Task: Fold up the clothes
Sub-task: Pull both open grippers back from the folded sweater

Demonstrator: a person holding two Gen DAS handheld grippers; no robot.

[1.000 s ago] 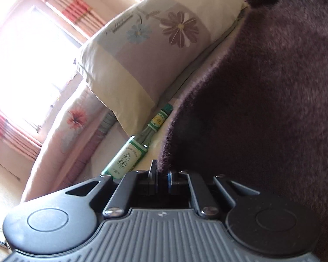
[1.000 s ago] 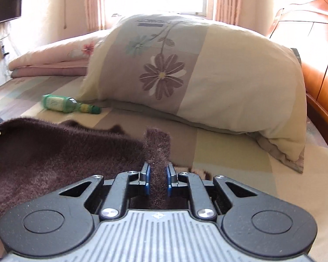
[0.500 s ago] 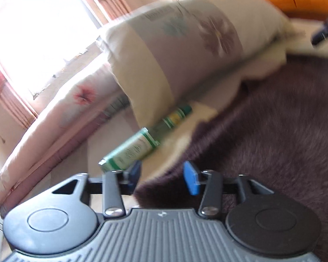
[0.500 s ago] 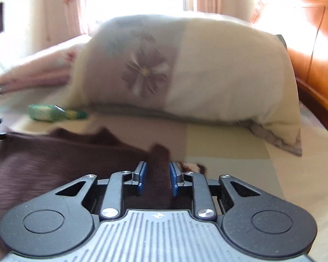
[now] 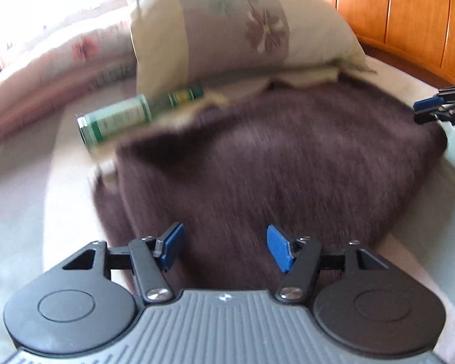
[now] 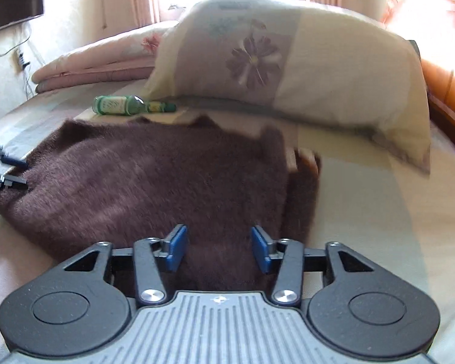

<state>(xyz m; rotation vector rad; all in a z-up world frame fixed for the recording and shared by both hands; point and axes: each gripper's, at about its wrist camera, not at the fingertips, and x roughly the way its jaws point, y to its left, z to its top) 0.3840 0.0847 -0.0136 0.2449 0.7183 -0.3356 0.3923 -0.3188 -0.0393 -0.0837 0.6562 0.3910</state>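
Note:
A dark brown fuzzy sweater (image 5: 288, 163) (image 6: 154, 182) lies folded on the bed. My left gripper (image 5: 224, 245) hovers at its near edge, jaws opening, the blue pads apart and pressing on nothing; only the sweater's surface shows beyond the gap. My right gripper (image 6: 218, 247) stands the same way at the opposite edge, jaws opening with no cloth pinched between the pads. Each gripper shows in the other's view: the right gripper (image 5: 424, 110) at the sweater's far right corner, the left gripper (image 6: 18, 171) at its left corner.
A green glass bottle (image 5: 127, 118) (image 6: 127, 105) lies just past the sweater, against a large flowered pillow (image 5: 242, 27) (image 6: 288, 57). A folded pink quilt (image 6: 100, 60) lies behind. A wooden headboard (image 5: 409, 15) bounds the right side.
Both grippers were shut on the sweater's cloth and have let go and opened. The sweater has dropped flat onto the bed, both grippers have drawn back, and the left one has rolled level.

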